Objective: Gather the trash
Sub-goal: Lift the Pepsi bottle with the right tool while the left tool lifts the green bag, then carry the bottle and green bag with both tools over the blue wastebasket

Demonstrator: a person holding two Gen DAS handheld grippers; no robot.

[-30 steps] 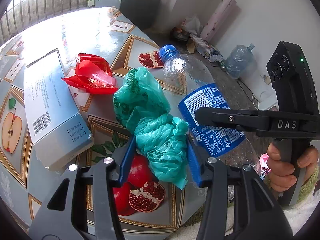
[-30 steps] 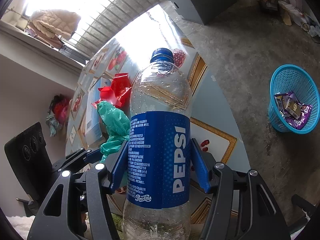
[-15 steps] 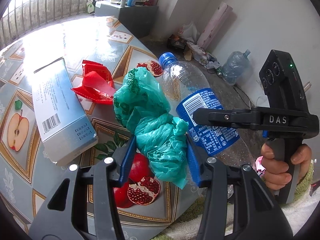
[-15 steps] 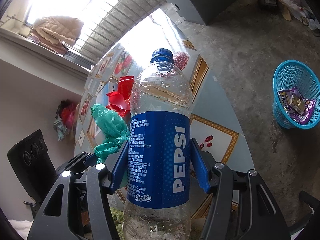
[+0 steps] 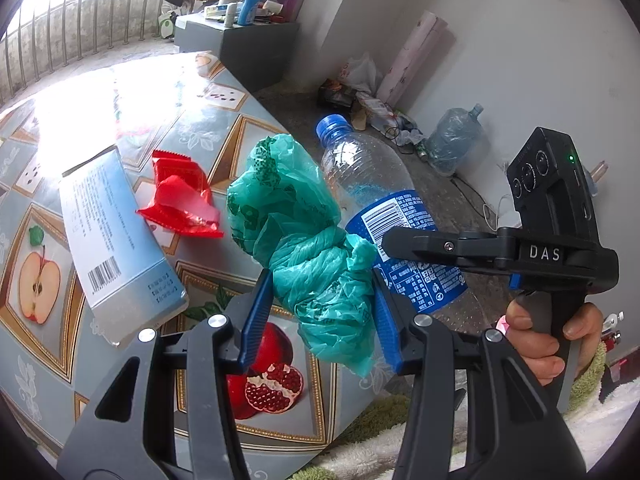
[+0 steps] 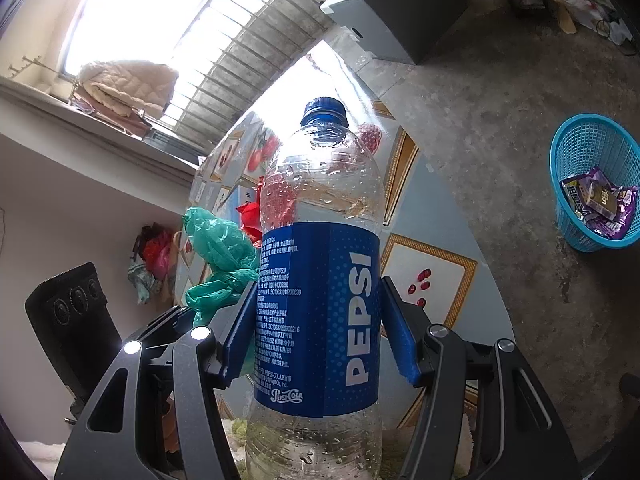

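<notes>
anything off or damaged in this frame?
Nothing damaged. Left gripper holds the crumpled green bag; right gripper holds the empty bottle, cap on. Red wrapper and box remain on the table.

Your right tongs' view cuts off the bottle (image 6: pixel 316 280) base at the bottom edge. Left of those tongs, the bottle hides most of the red wrapper (image 6: pixel 250 216). Basket (image 6: pixel 576 236) wrappers unreadable.

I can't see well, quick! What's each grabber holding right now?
Left gripper: shut on the green plastic bag.
Right gripper: shut on the Pepsi bottle.
</notes>
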